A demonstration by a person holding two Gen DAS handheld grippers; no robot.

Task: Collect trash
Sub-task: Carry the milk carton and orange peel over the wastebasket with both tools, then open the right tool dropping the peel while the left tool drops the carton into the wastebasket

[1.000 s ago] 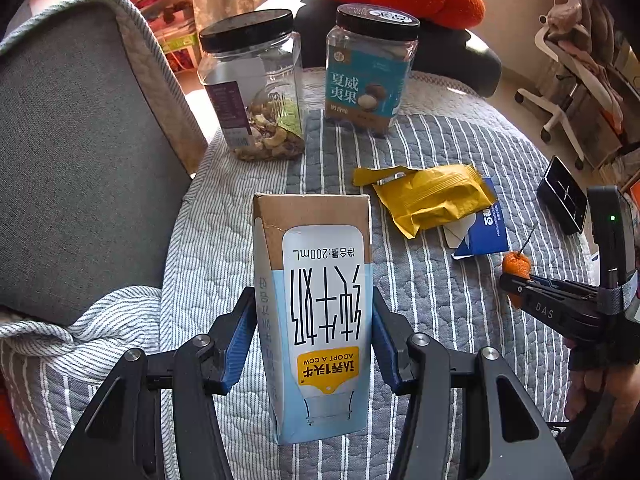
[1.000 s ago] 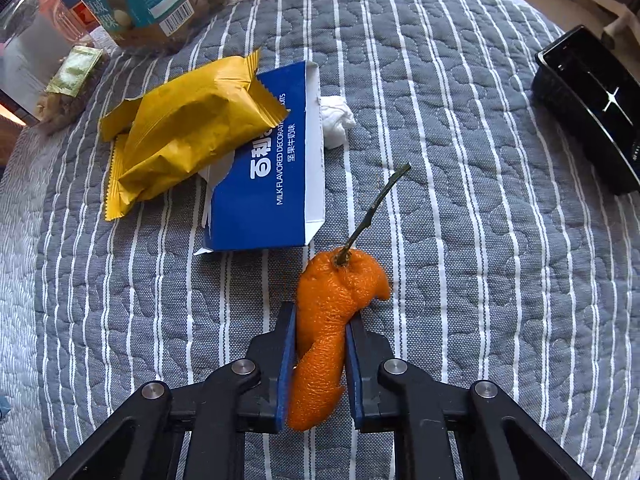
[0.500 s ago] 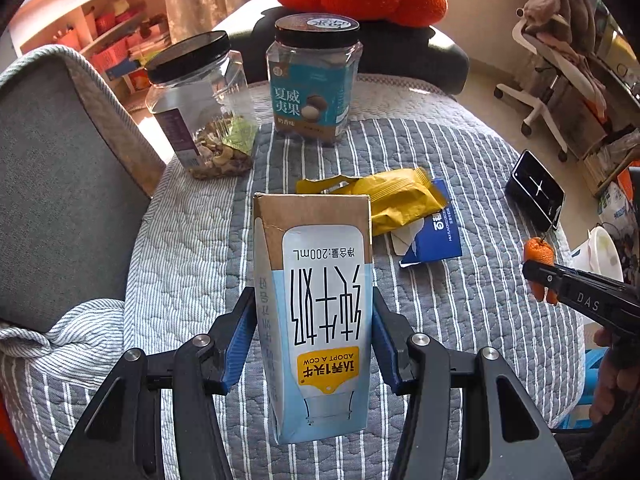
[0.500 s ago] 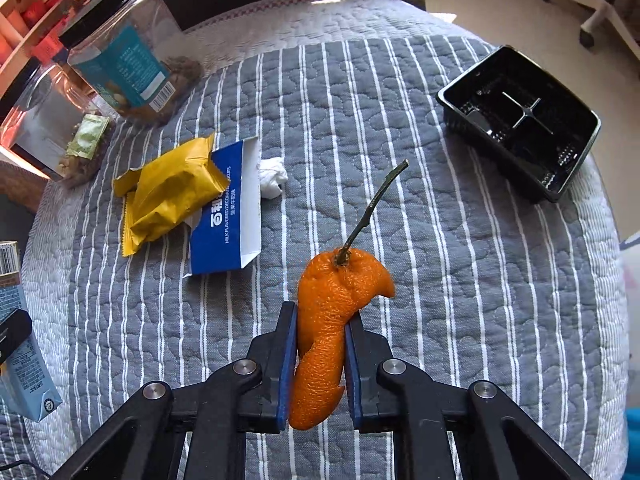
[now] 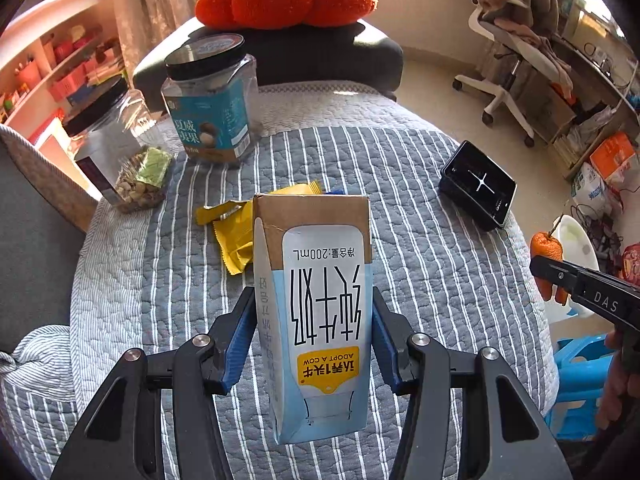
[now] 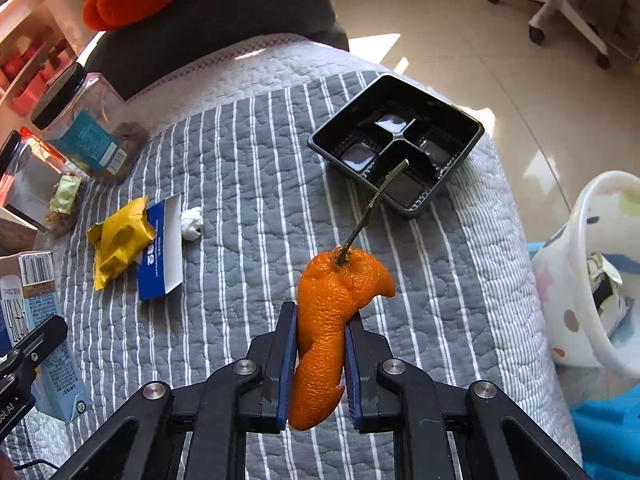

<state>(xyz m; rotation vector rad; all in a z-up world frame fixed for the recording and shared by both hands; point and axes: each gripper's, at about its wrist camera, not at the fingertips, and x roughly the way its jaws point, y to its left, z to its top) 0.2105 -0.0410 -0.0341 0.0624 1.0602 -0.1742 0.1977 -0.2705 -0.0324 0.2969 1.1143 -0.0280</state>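
Left wrist view: left gripper [image 5: 314, 336], blue pads clamped on both sides of a milk carton [image 5: 316, 308], 200 mL, print upside down, held clear above the quilted table cover [image 5: 420, 184]. Right wrist view: right gripper [image 6: 316, 364], nearly closed, pinching a strip of orange peel [image 6: 328, 320] with its stem attached, peel raised over the cover's right-hand edge. Remaining on the cover: yellow snack wrapper [image 6: 118, 240] lying partly on a flattened blue-and-white box [image 6: 162, 248], crumpled white tissue [image 6: 192, 222] just beside the box, all toward the left side; black compartment tray [image 6: 400, 140] at the far right corner; two black-lidded nut jars [image 5: 212, 100] at the far left edge, judged to be keepers, not trash. Off the right-hand edge: white patterned waste bin [image 6: 592, 276], some rubbish already inside. Step in hand, judged: carrying two picked items to the bin. Next move calls for bringing each gripper over the bin mouth, peel likely first as nearer, then parting the jaws; the long carton may need tipping so it drops cleanly inside. Difference from a second ago: both grippers have lifted and swung rightward, more of the table and floor shows, the bin has entered the right view, grips unchanged.
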